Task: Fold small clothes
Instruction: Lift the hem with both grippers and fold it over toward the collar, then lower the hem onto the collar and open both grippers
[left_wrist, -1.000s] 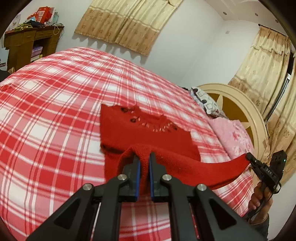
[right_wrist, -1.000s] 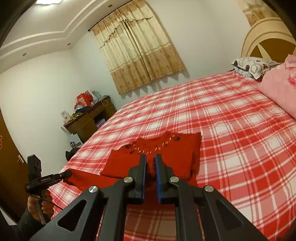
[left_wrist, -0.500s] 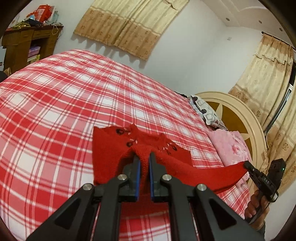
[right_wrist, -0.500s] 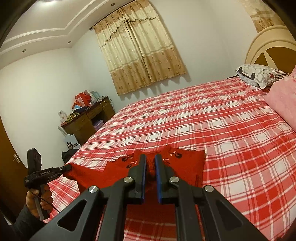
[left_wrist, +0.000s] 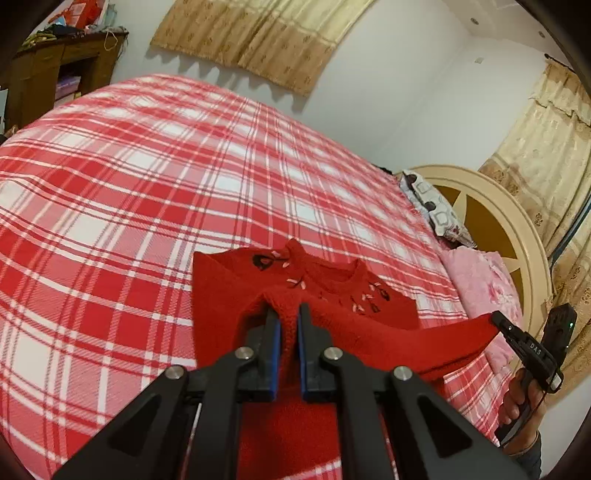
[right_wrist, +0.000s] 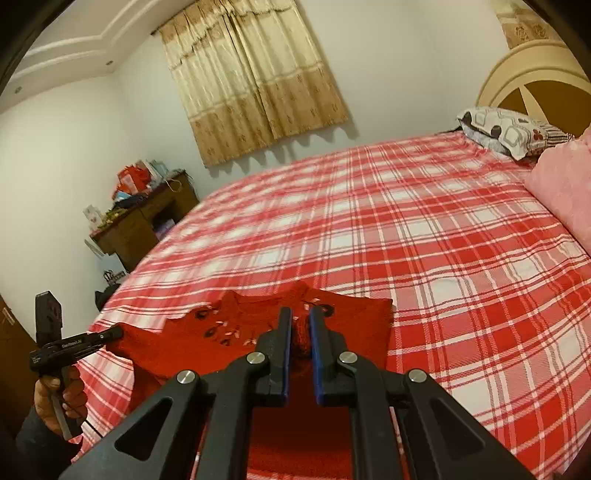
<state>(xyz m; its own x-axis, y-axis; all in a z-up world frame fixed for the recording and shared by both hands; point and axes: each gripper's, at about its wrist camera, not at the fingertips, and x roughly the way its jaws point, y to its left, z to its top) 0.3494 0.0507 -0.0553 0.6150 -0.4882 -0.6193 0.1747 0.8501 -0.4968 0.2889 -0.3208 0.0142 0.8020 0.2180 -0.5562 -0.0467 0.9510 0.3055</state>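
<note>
A small red knitted sweater (left_wrist: 221, 295) with stitched flowers at the collar lies on the plaid bed. Its lower edge is lifted and stretched between both grippers, doubled over the body toward the collar. In the left wrist view my left gripper (left_wrist: 289, 314) is shut on one end of that edge. My right gripper (left_wrist: 496, 319), held in a hand at the right, pinches the other end. The right wrist view has my right gripper (right_wrist: 300, 314) shut on red knit above the sweater (right_wrist: 362, 321), and my left gripper (right_wrist: 118, 332) at the far left gripping its corner.
The red and white plaid bedspread (left_wrist: 147, 184) stretches far beyond the sweater. A pink pillow (left_wrist: 476, 280), a patterned pillow (right_wrist: 509, 129) and a round headboard (left_wrist: 491, 206) are at the bed's head. A cluttered wooden desk (right_wrist: 147, 221) stands by the far wall.
Both grippers have carried the lifted edge forward over the sweater toward the collar and slightly lower. More of the body is now covered. Both grips stayed shut.
</note>
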